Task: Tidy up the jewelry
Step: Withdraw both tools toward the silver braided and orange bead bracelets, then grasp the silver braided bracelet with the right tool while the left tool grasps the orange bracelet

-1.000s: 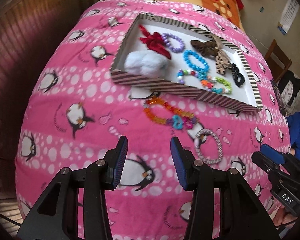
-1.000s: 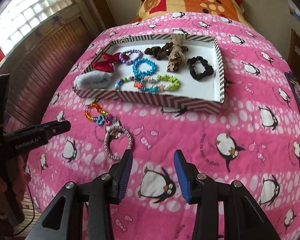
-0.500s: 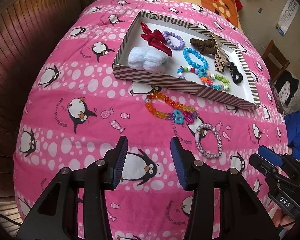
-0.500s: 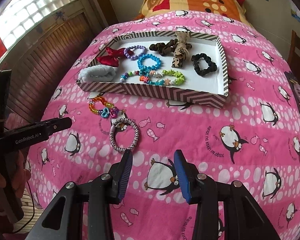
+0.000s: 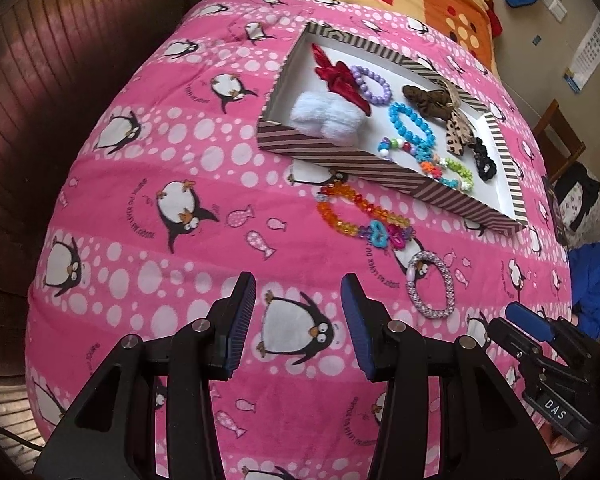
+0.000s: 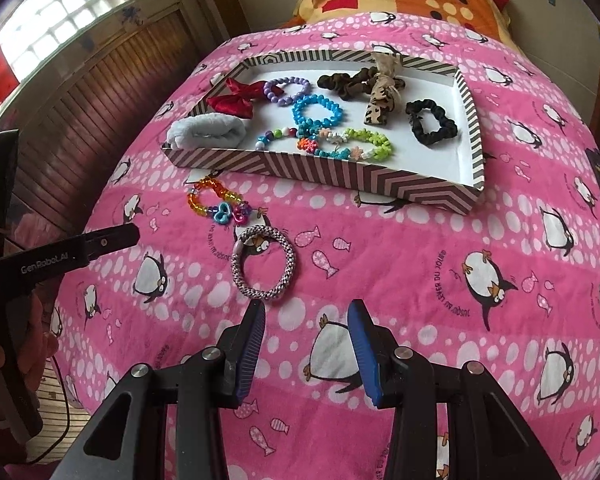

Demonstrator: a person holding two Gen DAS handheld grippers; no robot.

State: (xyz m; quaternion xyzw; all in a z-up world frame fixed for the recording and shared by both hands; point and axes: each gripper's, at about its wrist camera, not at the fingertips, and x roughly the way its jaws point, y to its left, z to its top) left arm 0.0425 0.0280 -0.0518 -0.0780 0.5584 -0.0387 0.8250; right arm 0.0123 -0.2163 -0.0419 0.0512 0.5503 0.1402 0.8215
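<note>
Most of the jewelry is already laid in the striped tray [image 6: 324, 170], but the orange bead bracelet [image 6: 214, 200] and the silver woven bracelet [image 6: 263, 263] are left on the pink blanket [image 6: 420, 248], just before it. Nothing is held by the left gripper [image 5: 298, 320] or the right gripper [image 6: 307, 338]; both jaws are kept partly open above the blanket.

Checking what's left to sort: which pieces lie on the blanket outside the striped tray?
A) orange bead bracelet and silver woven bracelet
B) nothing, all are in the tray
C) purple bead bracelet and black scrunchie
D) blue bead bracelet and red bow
A: the orange bead bracelet and the silver woven bracelet lie on the pink blanket, in front of the striped tray.
</note>
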